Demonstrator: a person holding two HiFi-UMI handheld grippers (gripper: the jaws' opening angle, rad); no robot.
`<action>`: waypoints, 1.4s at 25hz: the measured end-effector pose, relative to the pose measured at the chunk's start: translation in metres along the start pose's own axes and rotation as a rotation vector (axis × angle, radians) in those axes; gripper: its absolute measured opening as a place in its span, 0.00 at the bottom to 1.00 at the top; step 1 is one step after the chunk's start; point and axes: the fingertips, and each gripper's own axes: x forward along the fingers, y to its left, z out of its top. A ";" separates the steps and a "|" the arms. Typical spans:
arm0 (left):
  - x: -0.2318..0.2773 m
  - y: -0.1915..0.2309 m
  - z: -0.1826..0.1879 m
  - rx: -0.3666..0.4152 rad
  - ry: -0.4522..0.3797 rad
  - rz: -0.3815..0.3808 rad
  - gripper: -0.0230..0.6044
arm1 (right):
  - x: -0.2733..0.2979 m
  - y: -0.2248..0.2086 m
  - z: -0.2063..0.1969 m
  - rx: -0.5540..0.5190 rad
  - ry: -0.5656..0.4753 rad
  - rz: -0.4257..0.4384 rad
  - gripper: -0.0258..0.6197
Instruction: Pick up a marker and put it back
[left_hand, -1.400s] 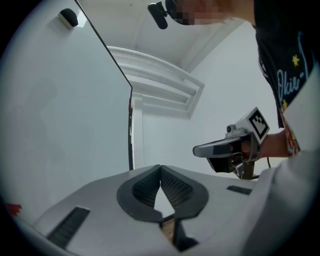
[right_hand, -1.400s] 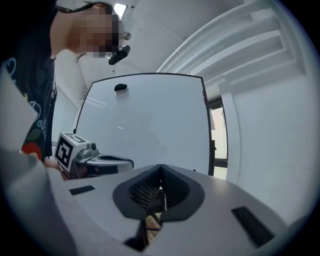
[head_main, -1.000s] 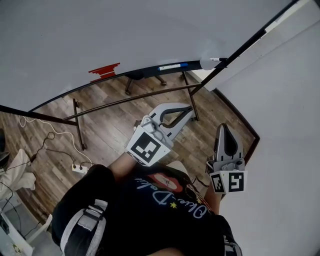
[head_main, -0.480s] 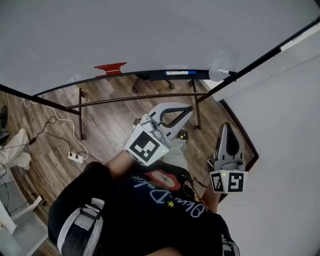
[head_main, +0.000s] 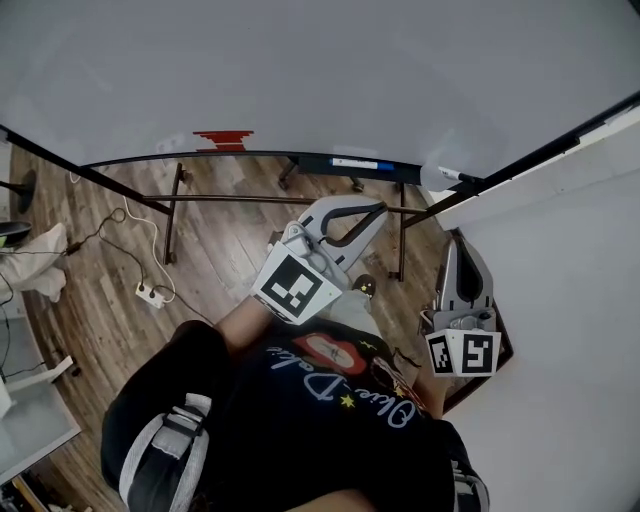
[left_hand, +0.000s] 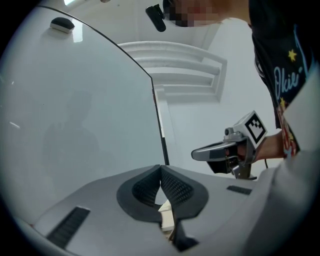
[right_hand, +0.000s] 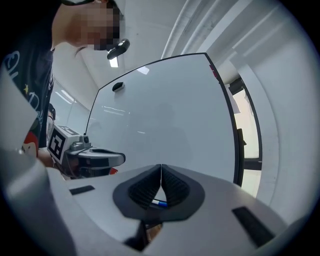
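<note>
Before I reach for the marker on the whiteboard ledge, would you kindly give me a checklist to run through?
1. Blue-and-white marker lying on the whiteboard's dark ledge: ok.
2. Left gripper empty: ok.
3. Right gripper empty: ok.
4. Jaws open for a grasp: not ok, both shut.
5. Marker's cap fitted: cannot tell.

The whiteboard ledge (head_main: 290, 157) carrying the blue marker (head_main: 355, 163) has drawn nearer to the left tongs (head_main: 374, 206). A second ago it lay well beyond their tips, and now it is just ahead of them. The white object (head_main: 437, 178) at the ledge's end has come close ahead of the right tongs (head_main: 456, 242), which have shifted slightly towards it.
</note>
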 end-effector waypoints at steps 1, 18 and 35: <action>0.005 0.001 0.000 -0.001 0.004 0.011 0.04 | 0.002 -0.006 -0.002 0.003 0.004 0.003 0.04; 0.073 -0.012 0.004 0.050 0.051 0.140 0.04 | 0.028 -0.088 -0.023 0.007 0.009 0.114 0.05; 0.071 -0.005 -0.001 0.086 0.098 0.382 0.04 | 0.087 -0.124 -0.065 -0.020 0.096 0.248 0.16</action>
